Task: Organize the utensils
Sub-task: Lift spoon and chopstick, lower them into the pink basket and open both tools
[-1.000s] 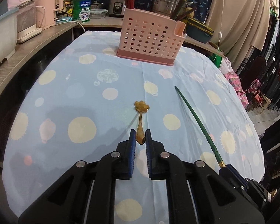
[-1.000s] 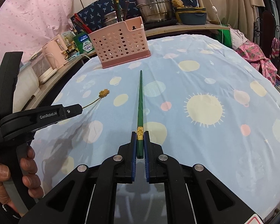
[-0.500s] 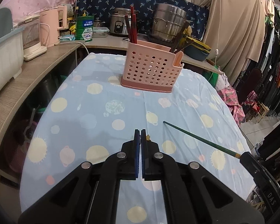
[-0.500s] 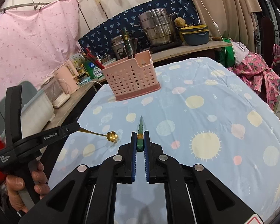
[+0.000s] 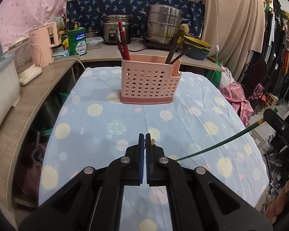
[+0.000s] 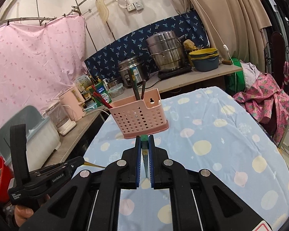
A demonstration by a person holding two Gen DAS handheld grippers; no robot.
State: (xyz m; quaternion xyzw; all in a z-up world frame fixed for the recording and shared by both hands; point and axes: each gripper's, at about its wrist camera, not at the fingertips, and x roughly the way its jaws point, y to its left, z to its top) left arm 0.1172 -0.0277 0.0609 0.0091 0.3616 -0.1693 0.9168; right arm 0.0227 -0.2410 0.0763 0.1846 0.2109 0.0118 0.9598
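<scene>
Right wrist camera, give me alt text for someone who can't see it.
The right tongs are shut on a green chopstick, held above a blue dotted tablecloth and aimed toward a pink perforated utensil holder that has chopsticks in it. At lower left, the left tongs grip a thin gold spoon handle.

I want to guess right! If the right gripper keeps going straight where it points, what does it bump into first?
Probably the pink utensil basket: the right gripper, shut on the green chopstick, points at its base. Depth is hard to judge.
</scene>
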